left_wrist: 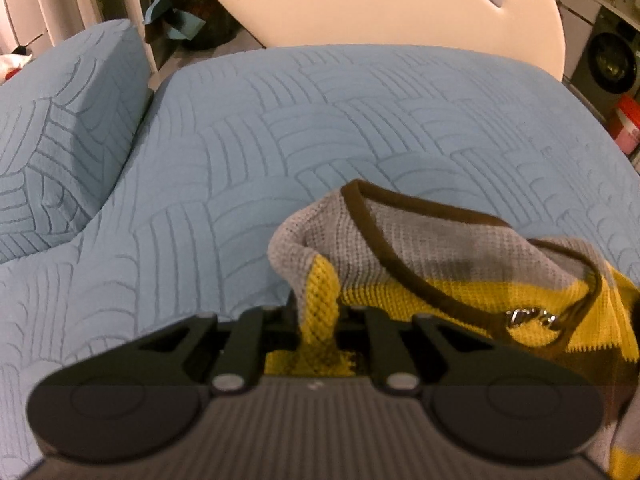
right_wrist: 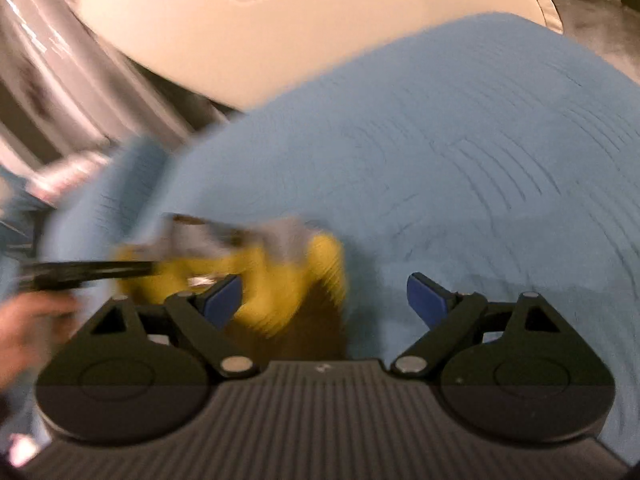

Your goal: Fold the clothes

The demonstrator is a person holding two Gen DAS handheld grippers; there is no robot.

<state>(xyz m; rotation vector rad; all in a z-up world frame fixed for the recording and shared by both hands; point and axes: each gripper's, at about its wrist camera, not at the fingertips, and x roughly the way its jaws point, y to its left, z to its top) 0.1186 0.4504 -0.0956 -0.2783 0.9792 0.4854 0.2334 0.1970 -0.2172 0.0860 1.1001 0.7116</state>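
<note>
— Where's the sweater [left_wrist: 460, 256] sitting?
— Bunched on the blue quilted bed cover [left_wrist: 304, 120], near its front edge. Grey waffle knit on top, yellow band below, dark brown trim along the neckline. Small metal clasp [left_wrist: 530, 317] showing on the yellow part.
— Left gripper [left_wrist: 318, 320]?
— Pinched tight on a yellow-and-grey fold of the sweater, cloth rising straight up out of the closed fingers.
— Right gripper [right_wrist: 324, 300]?
— Spread wide, nothing between the blue pads [right_wrist: 426, 298]. Poised over the bed cover, just right of the sweater; left pad overlapping the yellow knit in the right wrist view, touching or not impossible to tell through the blur.
— Anything else close to the sweater?
— On its left side in the right wrist view, the other gripper's black body stretched out level, with a blurred bare hand [right_wrist: 28, 332] below it.
— Beyond the sweater?
— Cream footboard [left_wrist: 360, 4] with a slot handle past the far edge of the cover. Blue cushion [left_wrist: 60, 140] in the same quilted pattern off to the far left.
</note>
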